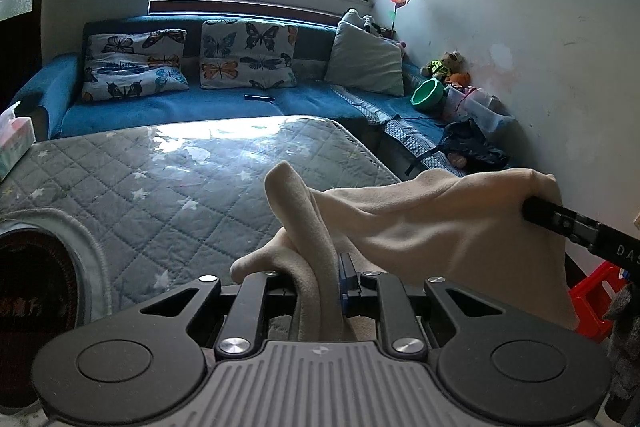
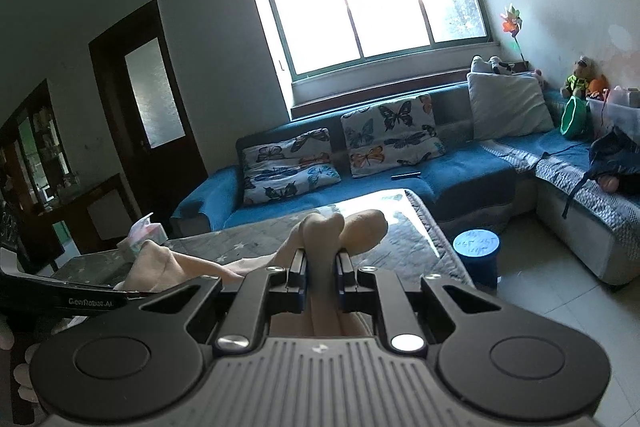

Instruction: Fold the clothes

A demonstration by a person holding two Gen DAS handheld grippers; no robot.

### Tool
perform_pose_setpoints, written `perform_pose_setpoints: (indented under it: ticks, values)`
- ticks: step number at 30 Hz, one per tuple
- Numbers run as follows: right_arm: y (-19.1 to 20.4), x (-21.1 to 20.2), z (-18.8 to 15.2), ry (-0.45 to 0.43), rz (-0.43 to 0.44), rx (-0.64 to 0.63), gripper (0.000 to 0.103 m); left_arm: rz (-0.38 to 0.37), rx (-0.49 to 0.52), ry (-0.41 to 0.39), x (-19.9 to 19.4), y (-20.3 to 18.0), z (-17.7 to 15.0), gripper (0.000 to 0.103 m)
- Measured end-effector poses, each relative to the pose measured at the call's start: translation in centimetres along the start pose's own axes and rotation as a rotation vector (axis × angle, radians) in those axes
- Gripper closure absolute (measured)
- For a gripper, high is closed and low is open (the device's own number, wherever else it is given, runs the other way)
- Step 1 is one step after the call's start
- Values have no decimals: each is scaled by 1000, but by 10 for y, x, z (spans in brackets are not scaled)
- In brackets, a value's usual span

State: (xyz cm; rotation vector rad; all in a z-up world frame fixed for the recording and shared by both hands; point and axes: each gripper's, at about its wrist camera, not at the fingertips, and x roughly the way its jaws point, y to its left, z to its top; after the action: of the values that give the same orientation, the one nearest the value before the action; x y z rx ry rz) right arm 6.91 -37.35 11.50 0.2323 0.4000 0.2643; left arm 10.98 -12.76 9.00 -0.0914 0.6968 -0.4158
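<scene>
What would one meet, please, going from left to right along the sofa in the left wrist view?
Left butterfly cushion → right butterfly cushion → plain grey cushion → green bowl → clear plastic box.

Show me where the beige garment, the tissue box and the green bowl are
beige garment (image 1: 420,223): left wrist view, the stretched span between the grippers.
tissue box (image 1: 14,143): left wrist view, its side face at the table's far left.
green bowl (image 2: 573,118): right wrist view, its rim.
</scene>
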Motion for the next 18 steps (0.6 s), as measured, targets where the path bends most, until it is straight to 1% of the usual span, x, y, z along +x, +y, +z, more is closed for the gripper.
perform_pose_setpoints:
  ticks: [7, 18]
  values:
    - [-13, 19, 3, 26, -20, -7, 91, 15, -1, 24, 20, -4, 2, 86]
    - [-29, 41, -14, 80, -30, 16, 91, 29, -10, 82, 45, 0, -8, 86]
